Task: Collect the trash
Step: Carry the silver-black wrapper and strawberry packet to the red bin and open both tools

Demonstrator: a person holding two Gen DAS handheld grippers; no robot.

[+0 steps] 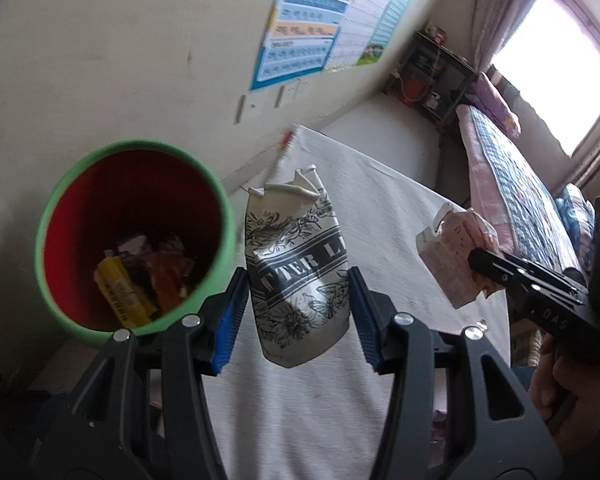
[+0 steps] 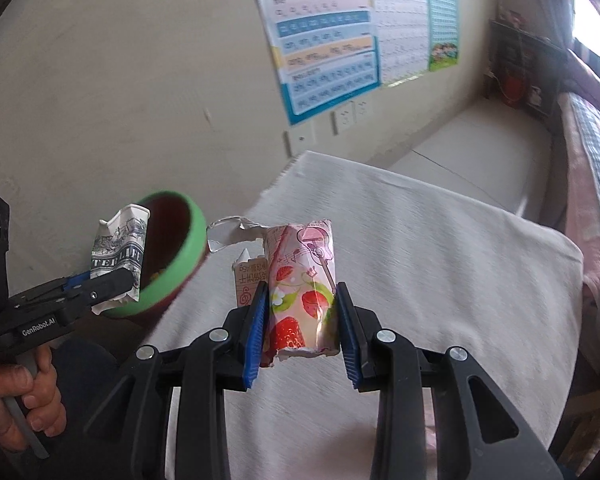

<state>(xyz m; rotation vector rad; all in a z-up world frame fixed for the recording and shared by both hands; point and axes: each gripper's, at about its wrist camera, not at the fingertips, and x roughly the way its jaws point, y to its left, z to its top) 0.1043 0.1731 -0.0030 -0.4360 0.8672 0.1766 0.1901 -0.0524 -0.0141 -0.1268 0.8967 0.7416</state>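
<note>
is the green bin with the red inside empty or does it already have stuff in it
Not empty: the green bin already holds wrappers, including a yellow box.

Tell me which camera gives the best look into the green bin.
The left wrist view. It looks down the green bin's mouth, showing the red inside and wrappers at the bottom. The right wrist view catches the bin from the side, partly behind the crushed paper cup, contents barely visible.

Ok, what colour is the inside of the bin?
Red inside, with a green rim and outer wall, on the bin. The left wrist view shows it best.
</note>
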